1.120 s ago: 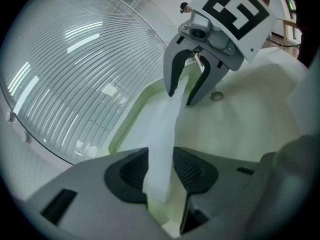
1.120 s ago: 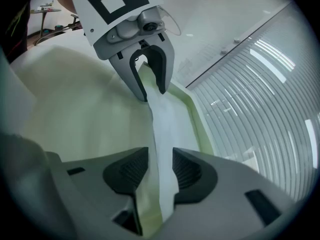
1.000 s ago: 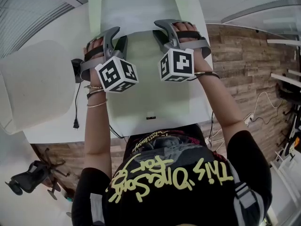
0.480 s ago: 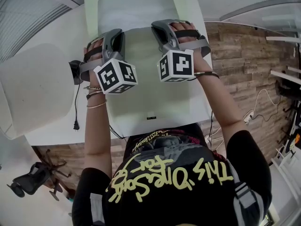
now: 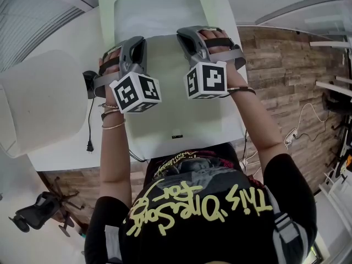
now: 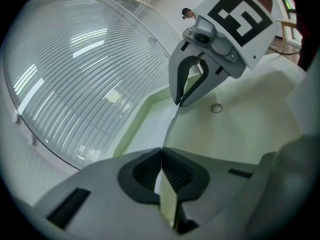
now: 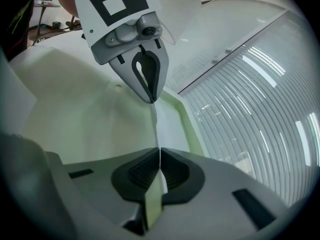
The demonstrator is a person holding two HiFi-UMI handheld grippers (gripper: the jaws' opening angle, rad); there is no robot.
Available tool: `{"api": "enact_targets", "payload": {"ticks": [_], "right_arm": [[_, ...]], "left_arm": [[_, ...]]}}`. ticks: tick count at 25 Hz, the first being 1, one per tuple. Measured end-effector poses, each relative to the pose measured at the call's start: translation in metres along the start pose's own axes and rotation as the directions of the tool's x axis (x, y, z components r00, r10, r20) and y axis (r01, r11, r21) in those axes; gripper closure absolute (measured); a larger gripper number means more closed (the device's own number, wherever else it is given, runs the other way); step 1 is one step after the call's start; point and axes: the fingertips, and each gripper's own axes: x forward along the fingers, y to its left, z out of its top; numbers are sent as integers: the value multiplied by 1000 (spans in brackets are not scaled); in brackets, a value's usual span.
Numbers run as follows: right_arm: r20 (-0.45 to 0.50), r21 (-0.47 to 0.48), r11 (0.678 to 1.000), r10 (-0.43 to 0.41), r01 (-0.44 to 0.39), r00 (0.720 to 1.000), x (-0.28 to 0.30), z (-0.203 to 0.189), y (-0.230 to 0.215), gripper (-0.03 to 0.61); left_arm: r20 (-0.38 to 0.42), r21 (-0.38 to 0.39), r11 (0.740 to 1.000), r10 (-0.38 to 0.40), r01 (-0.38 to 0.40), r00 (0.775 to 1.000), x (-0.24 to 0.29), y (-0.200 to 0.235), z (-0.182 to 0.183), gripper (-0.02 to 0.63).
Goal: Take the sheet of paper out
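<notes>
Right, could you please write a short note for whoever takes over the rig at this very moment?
Left tongs: shut on the far edge of the thin pale sheet.
Right tongs: shut on the same edge, alongside the left.
Things: the sheet lies over the pale green folder on the white table. I cannot tell whether the clamped layer is the paper itself or the folder's cover.
Done: both grips are taken.
Left: nothing is out of the folder yet. Probably check what is clamped, then draw it clear evenly with both tongs.
</notes>
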Motion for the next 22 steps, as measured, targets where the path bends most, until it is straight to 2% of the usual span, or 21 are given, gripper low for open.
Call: {"api": "enact_targets", "payload": {"ticks": [22], "right_arm": [[7, 47, 999, 2, -2, 1000, -29, 4, 26, 568]], "left_arm": [[-9, -36, 999, -9, 8, 1000, -27, -28, -1, 604]]}}
